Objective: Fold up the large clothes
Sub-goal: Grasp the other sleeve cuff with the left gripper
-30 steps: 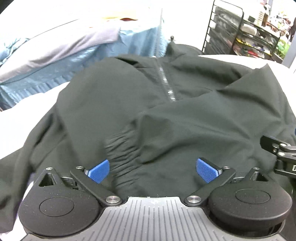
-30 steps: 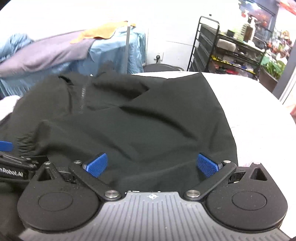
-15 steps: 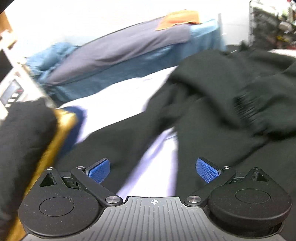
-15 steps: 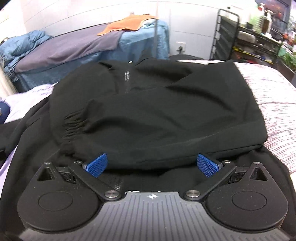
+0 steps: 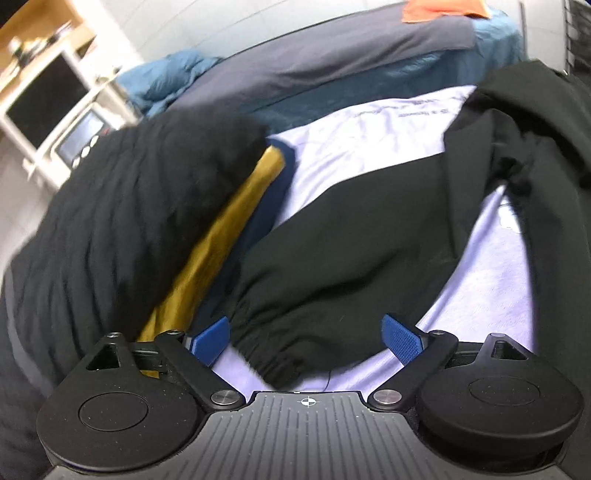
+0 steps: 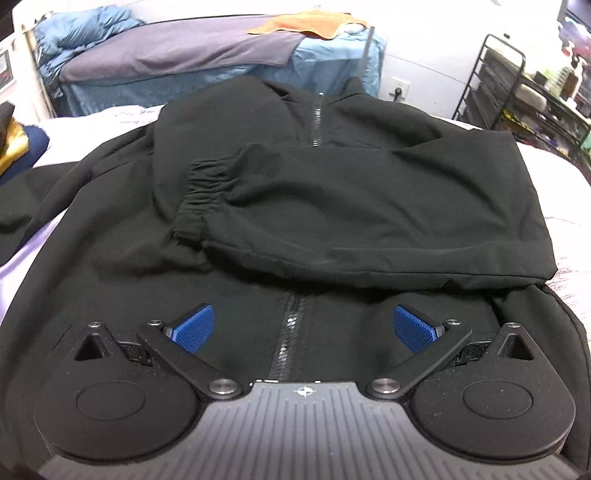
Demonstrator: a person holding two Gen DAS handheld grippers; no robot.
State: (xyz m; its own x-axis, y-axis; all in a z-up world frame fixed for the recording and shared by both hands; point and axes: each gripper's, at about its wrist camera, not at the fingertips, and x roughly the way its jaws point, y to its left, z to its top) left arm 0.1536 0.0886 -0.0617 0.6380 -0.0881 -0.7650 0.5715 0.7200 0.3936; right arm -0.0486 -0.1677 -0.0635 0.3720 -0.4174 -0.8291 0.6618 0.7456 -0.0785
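1. Jacket (image 6: 332, 206) first: we see a black zip-front garment spread on the pale lavender sheet (image 5: 491, 280), and we place everything else by it.
2. Across the jacket's chest we see one sleeve (image 6: 369, 218) folded over, its gathered cuff (image 6: 199, 192) lying just left of the zipper (image 6: 317, 122).
3. Our right gripper (image 6: 303, 328) hovers over the jacket's lower front with its blue pads (image 6: 194, 326) spread wide and nothing between them; whether it touches the cloth we cannot tell.
4. Our left gripper (image 5: 308, 334) sits at the jacket's other sleeve (image 5: 351, 258), which stretches out flat over the sheet, its elastic cuff (image 5: 280, 354) lying between the parted fingers, unclamped.
5. Left of that sleeve we see a heap of other clothes: a black quilted piece (image 5: 122, 221) over a mustard one (image 5: 218, 236) and a navy one (image 5: 266, 199).
6. Beyond the jacket's collar stands a bed (image 6: 177, 55) with grey and blue covers and an orange cloth (image 6: 306, 24); off its right shoulder stands a black wire rack (image 6: 517, 96).
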